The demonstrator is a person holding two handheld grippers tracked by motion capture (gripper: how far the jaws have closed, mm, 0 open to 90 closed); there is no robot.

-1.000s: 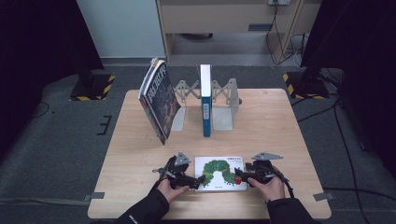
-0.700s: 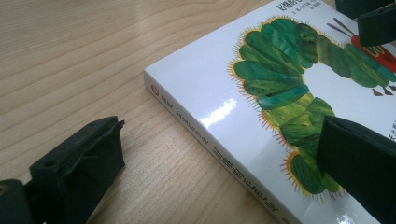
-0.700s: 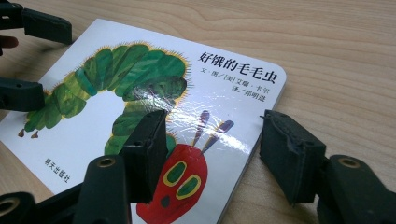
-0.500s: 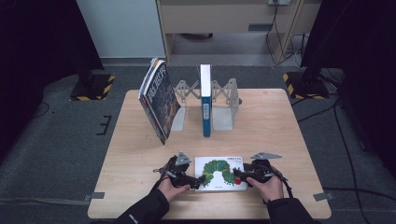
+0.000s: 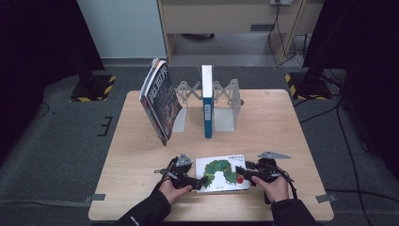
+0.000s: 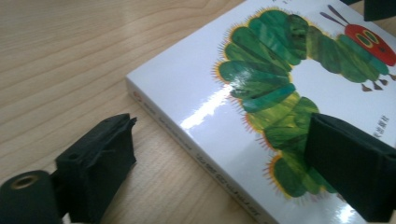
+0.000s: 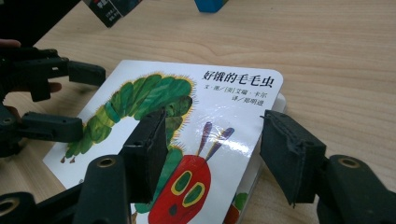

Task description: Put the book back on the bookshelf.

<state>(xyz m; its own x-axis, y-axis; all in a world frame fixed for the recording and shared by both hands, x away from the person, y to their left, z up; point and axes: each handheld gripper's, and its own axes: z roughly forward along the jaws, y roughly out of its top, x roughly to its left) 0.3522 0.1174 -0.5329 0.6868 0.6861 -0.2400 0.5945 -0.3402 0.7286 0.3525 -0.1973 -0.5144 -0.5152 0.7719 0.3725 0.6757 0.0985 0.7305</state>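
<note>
A white picture book with a green caterpillar on its cover (image 5: 221, 173) lies flat near the table's front edge. My left gripper (image 5: 199, 181) is at the book's left end and is open. One jaw sits over the bare wood beside the spine (image 6: 196, 149) and the other over the cover (image 6: 261, 93). My right gripper (image 5: 241, 173) is open at the right end. In the right gripper view, my right gripper (image 7: 219, 154) has one jaw above the caterpillar book (image 7: 187, 121) and one just past its edge. The left gripper (image 7: 51, 98) shows across the book.
A metal expanding book rack (image 5: 227, 101) stands at the back of the wooden table (image 5: 282, 127) with a blue book (image 5: 206, 103) upright in it. A dark-covered book (image 5: 160, 103) leans at its left. Bare wood lies between rack and picture book.
</note>
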